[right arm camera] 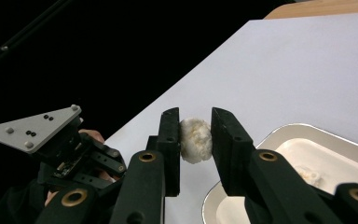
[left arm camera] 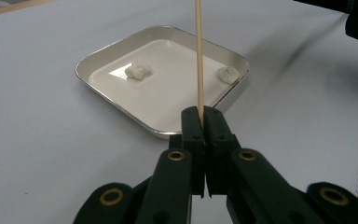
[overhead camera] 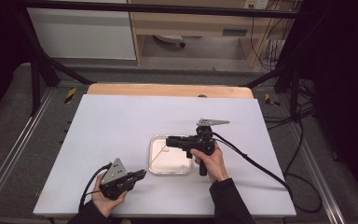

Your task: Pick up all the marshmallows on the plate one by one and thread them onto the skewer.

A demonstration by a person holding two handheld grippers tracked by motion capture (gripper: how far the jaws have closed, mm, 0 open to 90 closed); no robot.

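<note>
Skewer and popcorn held, ready for spearing

The thin, stiff, snappable skewer [left arm camera: 198, 56] is clamped low by the left gripper [left arm camera: 200, 116], frame centre. 1 light, crushable popcorn [right arm camera: 196, 139] is pinched gently across its middle by the right gripper [right arm camera: 195, 135]; 2 lie in the tray [left arm camera: 98, 58].

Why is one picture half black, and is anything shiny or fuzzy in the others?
Right gripper view: beyond the white table edge the unlit room goes black; the right tongs grip a white puffy lump, sharp. Left gripper view: the square metal tray rim glints, a bright patch reflects inside it; the thin wooden skewer in the left tongs is crisp. High view: soft, dim at the edges.
</note>
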